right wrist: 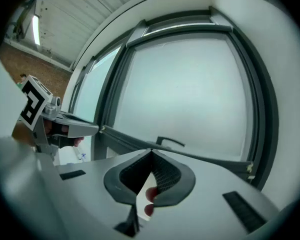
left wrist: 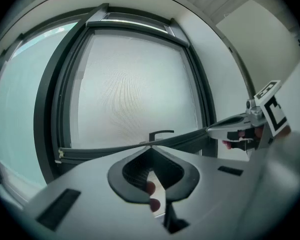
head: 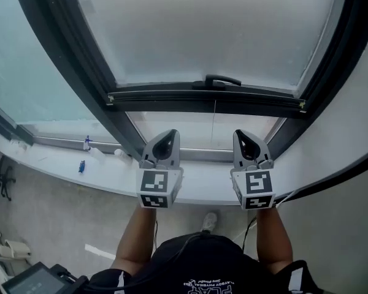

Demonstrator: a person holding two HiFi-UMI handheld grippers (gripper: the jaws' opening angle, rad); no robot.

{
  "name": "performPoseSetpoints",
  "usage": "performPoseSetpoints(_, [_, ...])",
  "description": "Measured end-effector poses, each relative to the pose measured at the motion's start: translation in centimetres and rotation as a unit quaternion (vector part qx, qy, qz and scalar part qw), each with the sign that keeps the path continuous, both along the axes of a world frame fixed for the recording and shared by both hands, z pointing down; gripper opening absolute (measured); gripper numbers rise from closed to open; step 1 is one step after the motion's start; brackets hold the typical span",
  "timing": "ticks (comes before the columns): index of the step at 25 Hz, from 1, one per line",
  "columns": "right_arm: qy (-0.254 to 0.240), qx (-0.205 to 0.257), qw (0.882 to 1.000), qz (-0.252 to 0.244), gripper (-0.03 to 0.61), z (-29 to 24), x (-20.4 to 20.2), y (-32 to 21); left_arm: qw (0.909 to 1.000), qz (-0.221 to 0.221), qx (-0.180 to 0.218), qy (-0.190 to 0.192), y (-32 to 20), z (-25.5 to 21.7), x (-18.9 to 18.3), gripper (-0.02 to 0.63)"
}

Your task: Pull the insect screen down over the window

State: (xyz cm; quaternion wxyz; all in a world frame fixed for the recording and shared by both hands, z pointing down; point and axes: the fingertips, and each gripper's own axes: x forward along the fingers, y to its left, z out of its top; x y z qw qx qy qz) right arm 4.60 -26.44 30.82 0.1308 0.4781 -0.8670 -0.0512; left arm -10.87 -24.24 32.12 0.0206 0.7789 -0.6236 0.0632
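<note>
The insect screen (head: 208, 29) covers most of the window as a pale mesh. Its dark bottom bar (head: 172, 98) carries a black handle (head: 216, 81) at mid-width and hangs a short way above the sill, leaving an uncovered strip of window below it. My left gripper (head: 166, 139) and right gripper (head: 246, 139) are side by side below the bar, pointing at it and apart from it. Both are shut with nothing between the jaws. The left gripper view shows the bar (left wrist: 105, 152) and handle (left wrist: 160, 134) beyond its closed tips (left wrist: 151, 148). The right gripper view shows the handle (right wrist: 169, 141) beyond its closed tips (right wrist: 151, 151).
The dark window frame (head: 80, 72) stands on both sides of the screen. A white sill (head: 110, 173) runs below it, holding small blue and white objects (head: 84, 144) at the left. A fixed glass pane (head: 18, 72) lies further left. The floor and a shoe (head: 210, 222) show beneath.
</note>
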Motion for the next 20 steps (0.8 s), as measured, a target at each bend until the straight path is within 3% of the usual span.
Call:
performPoseSetpoints(5, [0.004, -0.040, 0.999, -0.001, 0.005, 5.3, -1.2, 4.1, 0.9987, 0.025, -0.042, 0.015, 2.6, 4.7, 0.8, 0.003])
performPoseSetpoints(9, [-0.007, -0.064, 0.997, 0.032, 0.005, 5.4, -1.6, 9.9, 0.9973, 0.047, -0.056, 0.011, 7.6, 3.9, 0.3, 0.003])
performPoseSetpoints(14, [-0.002, -0.079, 0.996, 0.036, 0.005, 6.1, -3.0, 15.6, 0.9951, 0.069, -0.066, 0.027, 12.9, 4.8, 0.8, 0.003])
performPoseSetpoints(20, [-0.005, -0.084, 0.995, 0.062, 0.005, 7.0, -3.6, 19.9, 0.9937, 0.077, -0.081, 0.009, 17.8, 7.0, 1.4, 0.003])
